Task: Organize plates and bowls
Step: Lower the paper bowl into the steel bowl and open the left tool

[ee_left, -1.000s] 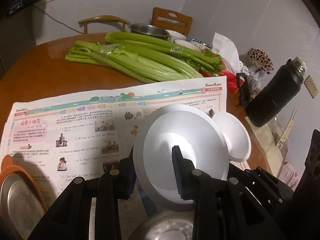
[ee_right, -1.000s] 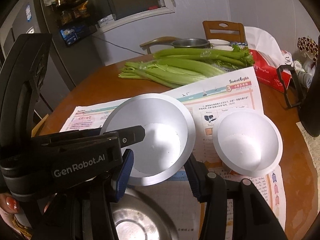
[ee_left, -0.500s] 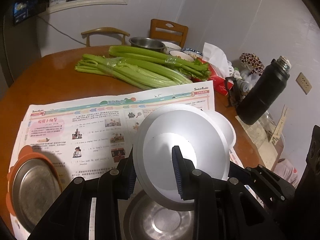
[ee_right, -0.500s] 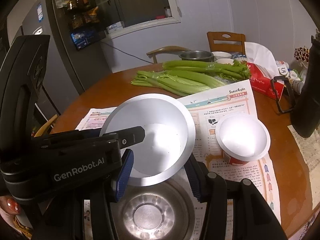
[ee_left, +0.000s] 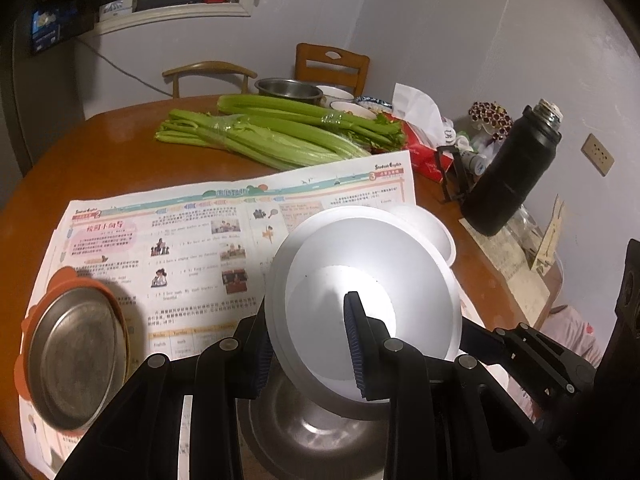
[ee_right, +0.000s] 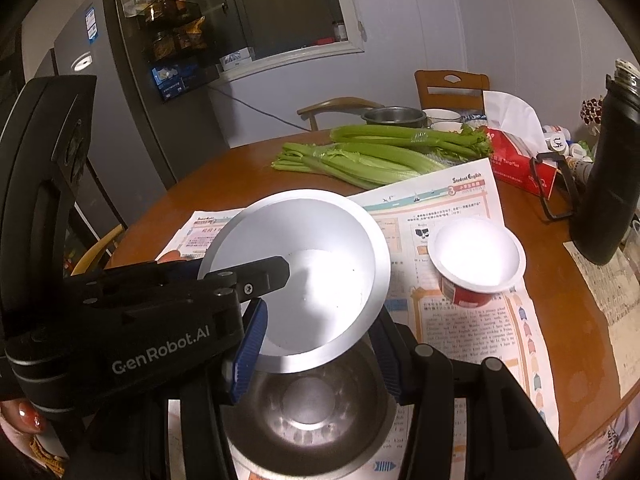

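We read "GenRobot.AI" on left gripper [ee_right: 256, 280] | "Student English" on newspaper [ee_right: 460, 196] | both grippers, right gripper [ee_right: 316, 356] included, clamp white bowl [ee_right: 316, 264]

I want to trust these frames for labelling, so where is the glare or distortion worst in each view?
Left wrist view: the held white metal bowl blows out to glare at its centre, and dark fisheye corners bend the round wooden table. Right wrist view: the small white cup is overexposed inside, and the grey fridge leans.
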Tool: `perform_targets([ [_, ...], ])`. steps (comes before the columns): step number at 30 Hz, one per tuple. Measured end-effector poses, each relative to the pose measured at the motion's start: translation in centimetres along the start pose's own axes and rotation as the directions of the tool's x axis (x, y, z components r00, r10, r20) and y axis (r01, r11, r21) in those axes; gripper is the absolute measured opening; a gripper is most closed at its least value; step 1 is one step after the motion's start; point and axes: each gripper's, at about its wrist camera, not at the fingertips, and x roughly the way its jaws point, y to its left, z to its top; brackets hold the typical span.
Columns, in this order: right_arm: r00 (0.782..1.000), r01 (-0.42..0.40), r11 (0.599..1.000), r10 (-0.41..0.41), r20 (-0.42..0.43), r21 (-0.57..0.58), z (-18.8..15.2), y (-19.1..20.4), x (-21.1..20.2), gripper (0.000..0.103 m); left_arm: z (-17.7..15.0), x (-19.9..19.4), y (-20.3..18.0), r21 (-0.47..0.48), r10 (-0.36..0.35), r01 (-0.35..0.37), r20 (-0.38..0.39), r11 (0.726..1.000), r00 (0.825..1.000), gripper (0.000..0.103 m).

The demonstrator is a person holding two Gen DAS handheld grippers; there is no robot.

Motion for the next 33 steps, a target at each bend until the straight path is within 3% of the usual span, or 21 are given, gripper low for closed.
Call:
perform_targets([
  [17, 0.999, -0.006, 1.0, 0.006, -0.036, -0.003, -2.9, 0.1, -0.8, 0.052, -3.0, -0.3, -0.5, 0.015, 0.006, -0.006, -0.032, 1.0, 0.999, 0.032],
  [33, 0.993, 0.006, 1.0, -0.008, -0.114, -0.024, -4.9, 0.5, 1.1, 0.052, -5.0, 1.8, 0.6, 0.008, 0.029, -0.028, -0.108, 1.0, 0.994, 0.033],
])
